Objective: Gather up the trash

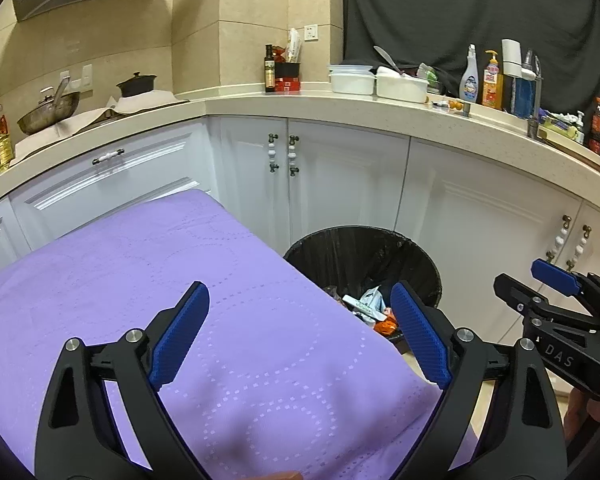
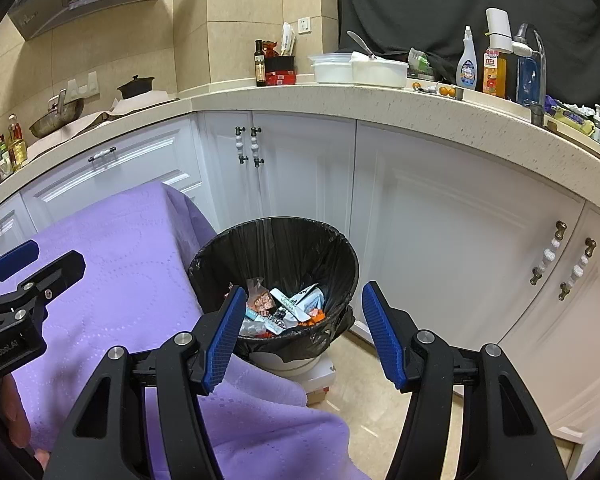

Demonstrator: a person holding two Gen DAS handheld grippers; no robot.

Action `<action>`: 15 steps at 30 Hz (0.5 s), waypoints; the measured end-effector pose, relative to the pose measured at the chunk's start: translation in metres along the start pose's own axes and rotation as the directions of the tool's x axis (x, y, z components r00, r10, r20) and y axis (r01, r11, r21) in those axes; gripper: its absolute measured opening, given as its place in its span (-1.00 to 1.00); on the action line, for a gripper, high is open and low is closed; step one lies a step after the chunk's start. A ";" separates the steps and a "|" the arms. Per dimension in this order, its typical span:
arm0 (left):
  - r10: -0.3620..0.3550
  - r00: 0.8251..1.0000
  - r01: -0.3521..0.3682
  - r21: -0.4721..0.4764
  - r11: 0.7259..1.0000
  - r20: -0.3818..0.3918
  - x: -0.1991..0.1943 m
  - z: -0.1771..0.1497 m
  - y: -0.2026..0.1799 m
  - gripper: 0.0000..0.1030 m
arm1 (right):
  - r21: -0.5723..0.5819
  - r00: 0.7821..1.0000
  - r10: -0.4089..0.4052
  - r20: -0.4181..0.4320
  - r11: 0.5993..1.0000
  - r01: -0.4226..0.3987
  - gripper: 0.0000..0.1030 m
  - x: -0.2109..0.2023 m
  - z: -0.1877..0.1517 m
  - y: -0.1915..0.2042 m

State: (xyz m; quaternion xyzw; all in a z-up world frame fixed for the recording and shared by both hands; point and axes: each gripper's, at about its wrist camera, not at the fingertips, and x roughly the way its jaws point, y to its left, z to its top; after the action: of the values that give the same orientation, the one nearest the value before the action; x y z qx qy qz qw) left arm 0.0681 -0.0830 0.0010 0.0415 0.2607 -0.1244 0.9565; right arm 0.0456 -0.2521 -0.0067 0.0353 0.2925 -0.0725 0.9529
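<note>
A bin with a black liner (image 2: pixel 276 240) stands on the floor by the table's right edge; it also shows in the left wrist view (image 1: pixel 364 248). Several wrappers and packets (image 2: pixel 288 306) lie inside it. My left gripper (image 1: pixel 300 332) is open and empty above the purple tablecloth (image 1: pixel 120 280). My right gripper (image 2: pixel 304 332) is open and empty, above and in front of the bin. It shows at the right edge of the left wrist view (image 1: pixel 556 280). The left gripper shows at the left edge of the right wrist view (image 2: pixel 16 264).
White cabinets (image 2: pixel 440 220) with beaded handles run behind the bin under a speckled counter (image 2: pixel 380 98). On the counter stand white tubs (image 2: pixel 360 68), bottles (image 2: pixel 468 62), a wok (image 2: pixel 56 114) and a black pot (image 2: pixel 136 86). Beige floor (image 2: pixel 364 392) lies right of the table.
</note>
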 end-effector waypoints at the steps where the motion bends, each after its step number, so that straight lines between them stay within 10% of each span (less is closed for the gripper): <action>1: -0.007 1.000 0.007 0.003 1.000 -0.003 0.001 0.000 -0.002 0.78 | 0.000 1.000 0.000 -0.001 1.000 0.000 0.15 0.001 0.000 0.000; 15: -0.014 1.000 0.014 -0.009 1.000 -0.012 0.012 0.008 -0.007 0.91 | 0.006 1.000 -0.003 -0.005 1.000 0.003 0.15 0.008 -0.002 -0.005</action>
State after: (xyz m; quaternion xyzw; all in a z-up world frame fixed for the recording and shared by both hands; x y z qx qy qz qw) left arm 0.0806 -0.0932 0.0018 0.0362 0.2671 -0.1298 0.9542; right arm 0.0499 -0.2574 -0.0132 0.0381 0.2946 -0.0748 0.9519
